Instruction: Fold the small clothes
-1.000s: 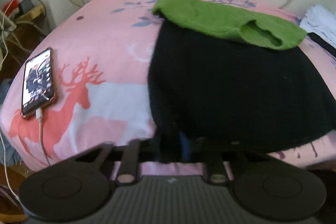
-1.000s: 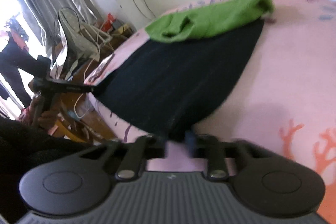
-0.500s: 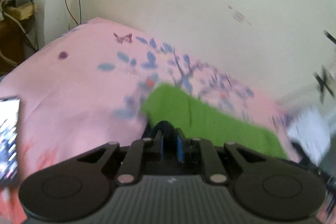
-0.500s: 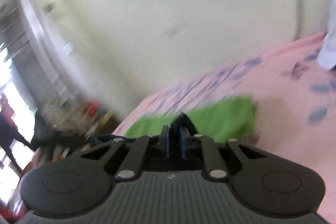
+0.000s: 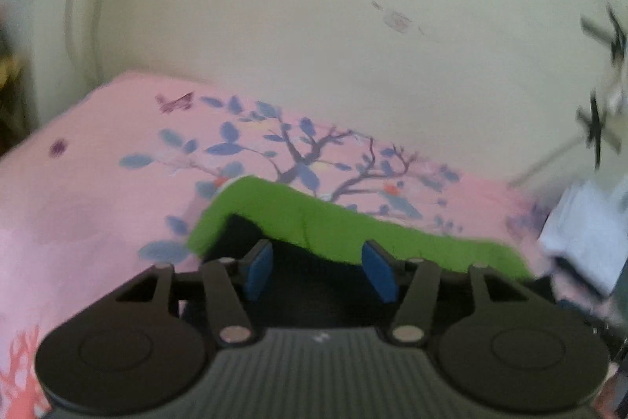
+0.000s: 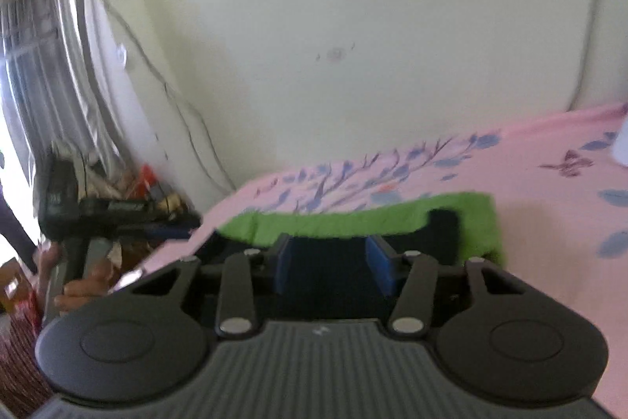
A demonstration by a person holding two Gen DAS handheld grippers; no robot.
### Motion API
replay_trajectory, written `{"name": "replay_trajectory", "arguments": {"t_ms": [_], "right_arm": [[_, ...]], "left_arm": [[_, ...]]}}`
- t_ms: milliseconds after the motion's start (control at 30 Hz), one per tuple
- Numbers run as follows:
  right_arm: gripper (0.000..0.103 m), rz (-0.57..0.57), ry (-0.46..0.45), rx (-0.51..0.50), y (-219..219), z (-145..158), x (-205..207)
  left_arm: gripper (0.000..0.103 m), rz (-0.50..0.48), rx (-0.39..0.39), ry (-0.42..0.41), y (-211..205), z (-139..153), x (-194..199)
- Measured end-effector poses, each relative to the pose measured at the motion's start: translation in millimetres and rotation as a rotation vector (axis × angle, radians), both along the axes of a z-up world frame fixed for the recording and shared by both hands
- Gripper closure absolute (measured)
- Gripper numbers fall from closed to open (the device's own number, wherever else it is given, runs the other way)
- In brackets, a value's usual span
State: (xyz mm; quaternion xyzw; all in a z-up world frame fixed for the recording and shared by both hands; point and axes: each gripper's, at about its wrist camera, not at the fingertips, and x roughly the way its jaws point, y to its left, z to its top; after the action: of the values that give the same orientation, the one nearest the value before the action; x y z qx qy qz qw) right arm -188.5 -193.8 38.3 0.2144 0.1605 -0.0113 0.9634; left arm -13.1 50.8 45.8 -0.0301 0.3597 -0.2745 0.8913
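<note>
A small black garment (image 5: 314, 285) with a green band (image 5: 345, 226) lies on the pink bed near the wall. Its near part is folded over onto the far part. My left gripper (image 5: 318, 268) is open just above the black cloth, blue pads spread apart, nothing between them. In the right wrist view my right gripper (image 6: 333, 262) is open too, over the black cloth (image 6: 325, 262) with the green band (image 6: 353, 220) just beyond. The other hand-held gripper (image 6: 98, 218) shows at the left there.
The pink printed bedsheet (image 5: 98, 183) runs to a cream wall (image 5: 314, 26). A white folded cloth pile (image 5: 585, 226) sits at the right. Clutter and a window (image 6: 35, 65) lie left of the bed.
Both grippers carried the garment's near edge forward over to the green band, then opened and let it go. Both cameras now face the wall.
</note>
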Motion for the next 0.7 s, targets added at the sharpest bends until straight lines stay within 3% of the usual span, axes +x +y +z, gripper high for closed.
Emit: {"name": "replay_trajectory", "arguments": {"t_ms": [67,100,133,167,267,333,433,500,567,700], "right_arm": [[0.057,-0.032,0.119,0.009,-1.0,-23.9,17.1],[0.062,-0.041,0.164,0.042,-8.1,-39.0,20.4],[0.064,-0.042,0.112,0.082,-13.8,-46.6,13.2],[0.064,-0.04,0.108,0.137,-21.2,-45.2,6.7],[0.059,-0.049,0.037,0.198,-29.5,-48.2,-13.3],[0.047,-0.062,-0.033,0.229,-31.7,-48.6,-24.8],[0.047,-0.078,-0.077,0.276,-38.1,-50.0,-28.4],[0.047,-0.081,-0.093,0.294,-43.0,-50.9,-29.7],[0.047,-0.083,-0.119,0.296,-44.8,-50.0,-34.7],[0.044,-0.099,-0.168,0.324,-49.3,-51.2,-44.9]], "left_arm": [[0.051,-0.005,0.102,-0.025,-18.3,-16.9,4.0],[0.052,0.012,0.163,-0.023,-23.6,-29.9,9.3],[0.052,0.033,0.215,-0.003,-25.7,-43.3,16.6],[0.05,0.036,0.218,0.001,-24.2,-52.8,20.4],[0.052,0.049,0.178,-0.005,-17.6,-48.2,17.2],[0.052,0.058,0.106,-0.001,-13.7,-37.3,12.2],[0.048,-0.026,-0.062,-0.029,-9.8,-15.4,-4.6],[0.048,-0.106,-0.122,-0.032,-21.4,-11.0,-13.3],[0.048,-0.205,-0.141,-0.03,-38.5,-11.6,-21.1],[0.048,-0.28,-0.067,-0.015,-71.0,-36.2,-24.4]]}}
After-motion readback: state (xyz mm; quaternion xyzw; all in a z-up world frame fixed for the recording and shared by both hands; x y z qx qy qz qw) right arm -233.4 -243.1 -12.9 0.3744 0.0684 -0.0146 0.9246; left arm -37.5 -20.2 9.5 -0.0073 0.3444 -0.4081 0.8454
